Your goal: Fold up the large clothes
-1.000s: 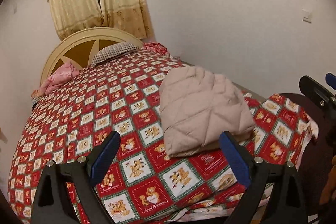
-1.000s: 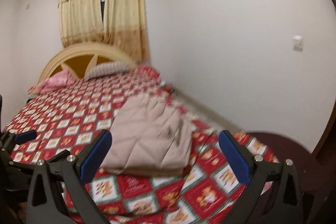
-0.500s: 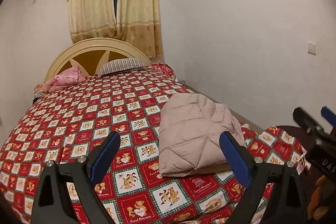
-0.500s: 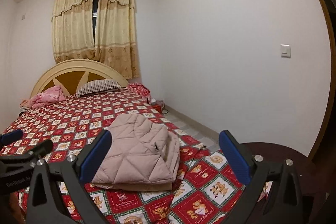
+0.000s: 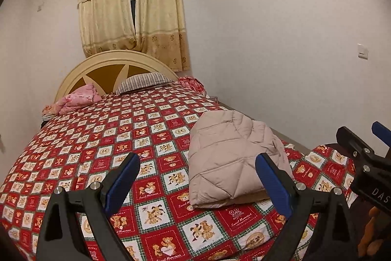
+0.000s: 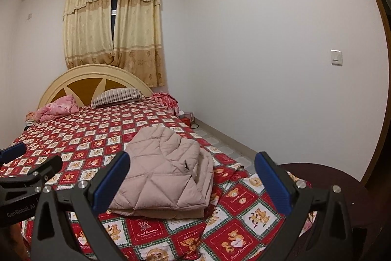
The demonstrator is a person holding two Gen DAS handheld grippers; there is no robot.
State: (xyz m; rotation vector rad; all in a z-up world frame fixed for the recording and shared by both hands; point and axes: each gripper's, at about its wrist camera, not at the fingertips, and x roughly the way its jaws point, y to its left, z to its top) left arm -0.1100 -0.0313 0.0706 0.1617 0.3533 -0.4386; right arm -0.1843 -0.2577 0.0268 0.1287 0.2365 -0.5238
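A pale pink quilted jacket [image 5: 227,158] lies folded in a compact stack on the red patterned bed cover [image 5: 97,143], near the bed's foot and right side. It also shows in the right wrist view [image 6: 166,175]. My left gripper [image 5: 198,182] is open and empty, held back from the bed with the jacket just right of its middle. My right gripper [image 6: 193,182] is open and empty, also held back, with the jacket between its fingers in view. The right gripper shows at the edge of the left wrist view [image 5: 366,158].
A cream headboard [image 5: 110,67], striped pillow [image 5: 144,82] and pink bedding [image 5: 78,99] are at the bed's head. A white wall [image 5: 281,53] runs along the right, with a strip of floor [image 6: 220,138] beside the bed. A dark round surface [image 6: 325,177] is at lower right.
Both grippers have pulled back and tilted up from the bed, so the jacket looks smaller and farther. The jacket has not moved. Both stay open.
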